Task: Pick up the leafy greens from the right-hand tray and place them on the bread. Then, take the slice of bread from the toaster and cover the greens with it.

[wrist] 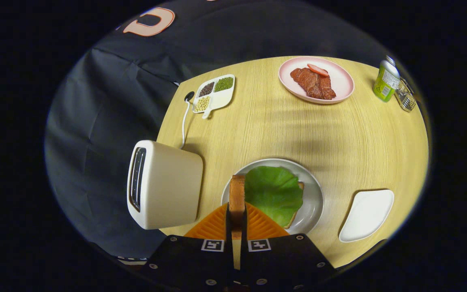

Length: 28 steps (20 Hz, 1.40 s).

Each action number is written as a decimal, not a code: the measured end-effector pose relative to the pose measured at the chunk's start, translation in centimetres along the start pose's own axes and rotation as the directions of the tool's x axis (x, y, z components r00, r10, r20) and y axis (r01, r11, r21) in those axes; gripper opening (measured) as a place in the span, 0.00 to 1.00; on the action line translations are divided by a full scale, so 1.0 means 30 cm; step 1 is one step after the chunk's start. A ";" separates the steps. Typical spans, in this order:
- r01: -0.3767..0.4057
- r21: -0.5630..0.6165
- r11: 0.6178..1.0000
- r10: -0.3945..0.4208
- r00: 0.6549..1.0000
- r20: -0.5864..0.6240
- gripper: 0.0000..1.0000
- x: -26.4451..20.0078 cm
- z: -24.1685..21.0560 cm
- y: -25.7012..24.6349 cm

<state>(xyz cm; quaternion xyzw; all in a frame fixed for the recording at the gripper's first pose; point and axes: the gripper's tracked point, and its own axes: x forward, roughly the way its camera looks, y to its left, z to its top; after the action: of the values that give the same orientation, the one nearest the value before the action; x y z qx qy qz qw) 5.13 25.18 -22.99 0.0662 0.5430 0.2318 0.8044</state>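
Wooden round table (339, 134) against a black cloth wall, seen from the gripper (236, 211), with the grey plate (313, 202) taken as the landmark for all positions.

Nearest the camera, the two orange fingers (213, 227) are closed almost fully, pinching one slice of bread (236, 194) edge-on between them; both pads press its faces. The slice stands upright just over the near-left rim of the grey plate.

On the grey plate lies one leafy green (274, 190), spread flat over a second slice of bread, the base slice (296, 202), whose crust shows at the leaf's right edge. The greens are therefore judged already placed, and the first half of the task done.

Step in hand: carrying the toaster slice to cover the greens. The next move calls for tipping the slice from vertical to flat, centring it over the leaf, lowering until it rests, then parting the fingers.

Just left of the plate stands one white toaster (164, 184), its slot (137, 178) facing away to the left and its cord running back across the table. Just right of the plate lies one white tray (367, 215), bare.

Far beyond the plate: to the left one divided dish (214, 93) with three kinds of beans; straight beyond, one pink plate (343, 81) bearing meat (312, 83); far right, one green bottle (385, 81) beside a small glass item too unclear to name.
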 end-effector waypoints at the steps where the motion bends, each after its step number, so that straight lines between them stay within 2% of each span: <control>1: 0.003 0.008 1.000 -0.003 1.000 0.006 0.07 0.001 0.004 -0.023; 3: 0.022 0.013 1.000 -0.022 1.000 0.010 0.07 0.005 0.003 -0.072; 5: 0.050 0.012 0.999 -0.050 0.999 0.011 0.12 0.008 -0.003 -0.117; 11: 0.120 -0.007 0.993 -0.119 0.992 0.028 0.33 0.004 -0.004 -0.206; 16: 0.161 -0.007 0.987 -0.160 0.982 0.104 0.69 -0.075 0.016 -0.244; 17: 0.175 -0.011 0.985 -0.172 0.977 0.128 0.74 -0.108 0.024 -0.254; 18: 0.191 -0.015 0.981 -0.187 0.970 0.158 0.84 -0.141 0.035 -0.267; 20: 0.229 -0.020 0.973 -0.218 0.948 0.230 0.95 -0.229 0.061 -0.290; 22: 0.270 -0.017 0.963 -0.251 0.915 0.315 0.99 -0.339 0.091 -0.317; 24: 0.304 -0.006 0.953 -0.276 0.874 0.400 0.99 -0.465 0.114 -0.336; 28: 0.363 0.031 0.931 -0.318 0.766 0.558 0.99 -0.726 0.134 -0.366</control>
<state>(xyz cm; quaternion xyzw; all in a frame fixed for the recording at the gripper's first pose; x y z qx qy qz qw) 5.48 6.37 -6.94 -0.0008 0.2797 0.0739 0.9572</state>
